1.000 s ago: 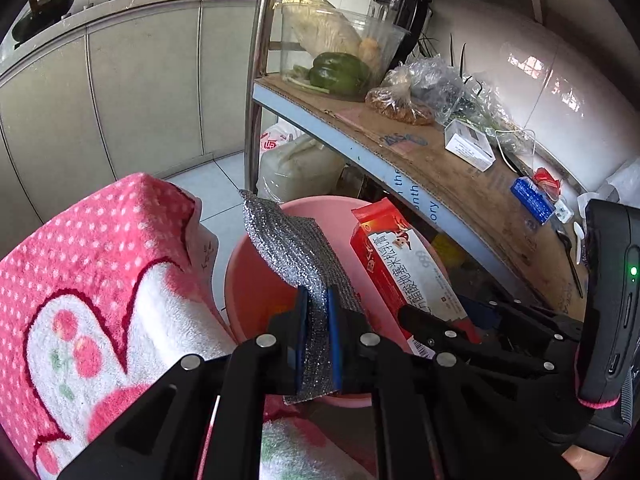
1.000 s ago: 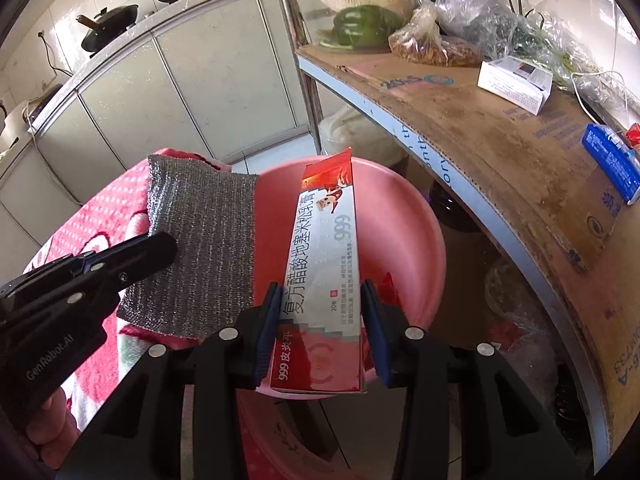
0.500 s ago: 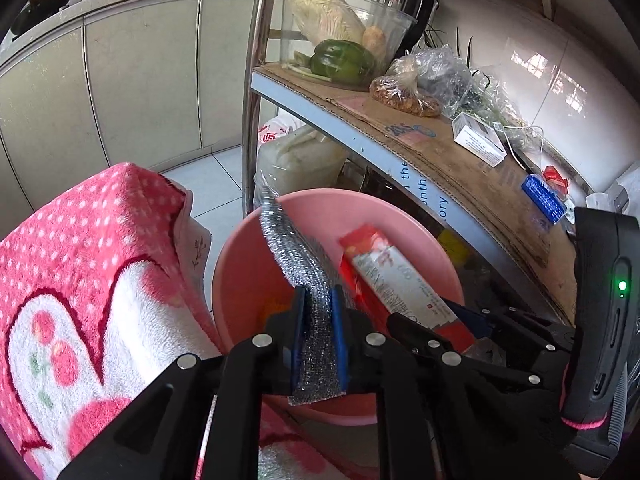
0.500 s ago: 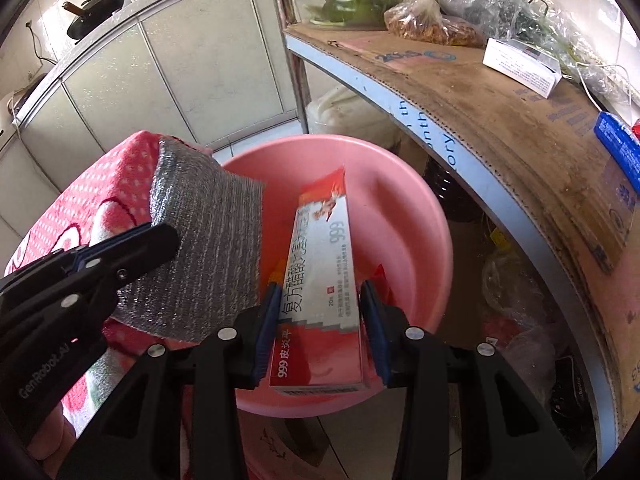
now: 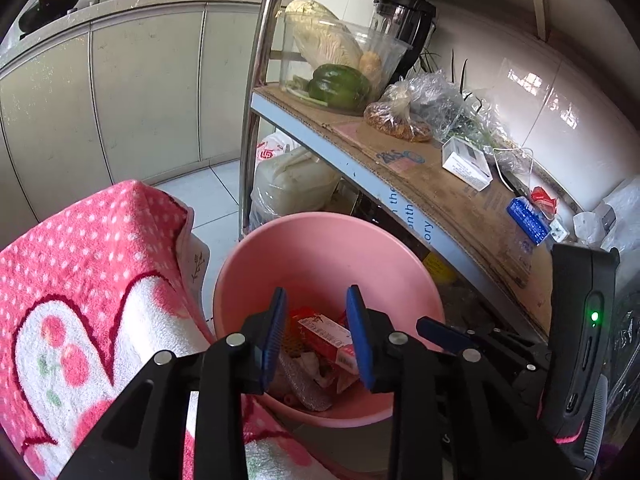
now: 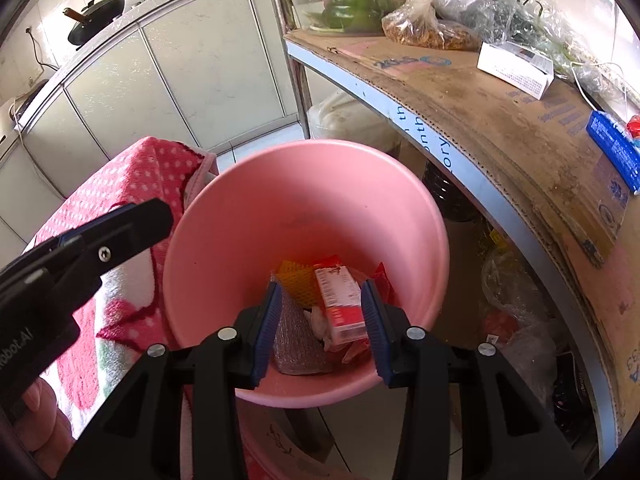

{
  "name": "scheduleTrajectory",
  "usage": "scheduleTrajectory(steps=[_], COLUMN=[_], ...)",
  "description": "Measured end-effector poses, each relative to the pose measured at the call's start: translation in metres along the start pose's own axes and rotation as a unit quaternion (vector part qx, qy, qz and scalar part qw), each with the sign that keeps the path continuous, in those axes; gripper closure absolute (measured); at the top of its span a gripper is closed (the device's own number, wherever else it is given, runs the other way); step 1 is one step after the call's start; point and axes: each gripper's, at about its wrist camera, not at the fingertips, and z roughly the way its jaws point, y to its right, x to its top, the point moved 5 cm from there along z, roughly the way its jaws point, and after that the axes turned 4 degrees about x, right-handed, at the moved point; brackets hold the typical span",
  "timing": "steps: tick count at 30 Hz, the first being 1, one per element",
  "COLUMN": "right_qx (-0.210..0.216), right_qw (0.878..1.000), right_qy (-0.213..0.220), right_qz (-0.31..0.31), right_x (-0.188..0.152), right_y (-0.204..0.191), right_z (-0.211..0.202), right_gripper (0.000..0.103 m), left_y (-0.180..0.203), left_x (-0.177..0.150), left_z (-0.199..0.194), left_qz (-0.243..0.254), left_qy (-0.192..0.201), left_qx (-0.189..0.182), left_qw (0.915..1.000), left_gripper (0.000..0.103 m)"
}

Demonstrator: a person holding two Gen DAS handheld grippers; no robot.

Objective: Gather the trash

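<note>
Hand-held grippers, left [image 5: 316, 332] and right [image 6: 322, 330], I hold wide apart and empty above the pink bin [image 6: 240, 220]; inside it lie the red box [image 6: 340, 300] and silver pouch [image 6: 296, 344], beside the towel [image 5: 80, 280].

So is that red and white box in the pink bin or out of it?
In. The red and white box lies at the bottom of the pink bin, on other trash, untouched by either open tool.
</note>
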Motion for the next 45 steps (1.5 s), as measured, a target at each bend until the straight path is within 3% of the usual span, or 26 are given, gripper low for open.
scheduleTrajectory(steps=[26, 30, 36, 41, 43, 45], right_qx=[-0.003, -0.004, -0.005, -0.006, -0.008, -0.008], right_qw=[1.0, 1.0, 0.999, 0.999, 0.999, 0.998], right_qy=[0.014, 0.018, 0.021, 0.023, 0.03, 0.034], right_qz=[-0.013, -0.017, -0.025, -0.04, -0.043, -0.046], right_x=[-0.007, -0.012, -0.021, -0.029, -0.031, -0.034], right_y=[-0.013, -0.017, -0.025, -0.037, -0.04, -0.044], right_z=[-0.036, -0.045, -0.056, -0.067, -0.072, -0.078], right_gripper=[0.061, 0.061, 0.061, 0.059, 0.052, 0.052], left_y=[0.011, 0.012, 0.013, 0.013, 0.013, 0.012], left_x=[0.001, 0.0, -0.004, -0.011, -0.015, -0.018], left_z=[-0.057, -0.066, -0.084, -0.099, -0.106, -0.114], left_qz=[0.009, 0.008, 0.009, 0.009, 0.012, 0.012], left_qy=[0.038, 0.044, 0.054, 0.062, 0.066, 0.071], left_qx=[-0.002, -0.001, -0.003, -0.001, 0.002, 0.008], left_qw=[0.9992, 0.999, 0.9985, 0.998, 0.9977, 0.9974], left_gripper=[0.072, 0.065, 0.065, 0.065, 0.065, 0.065])
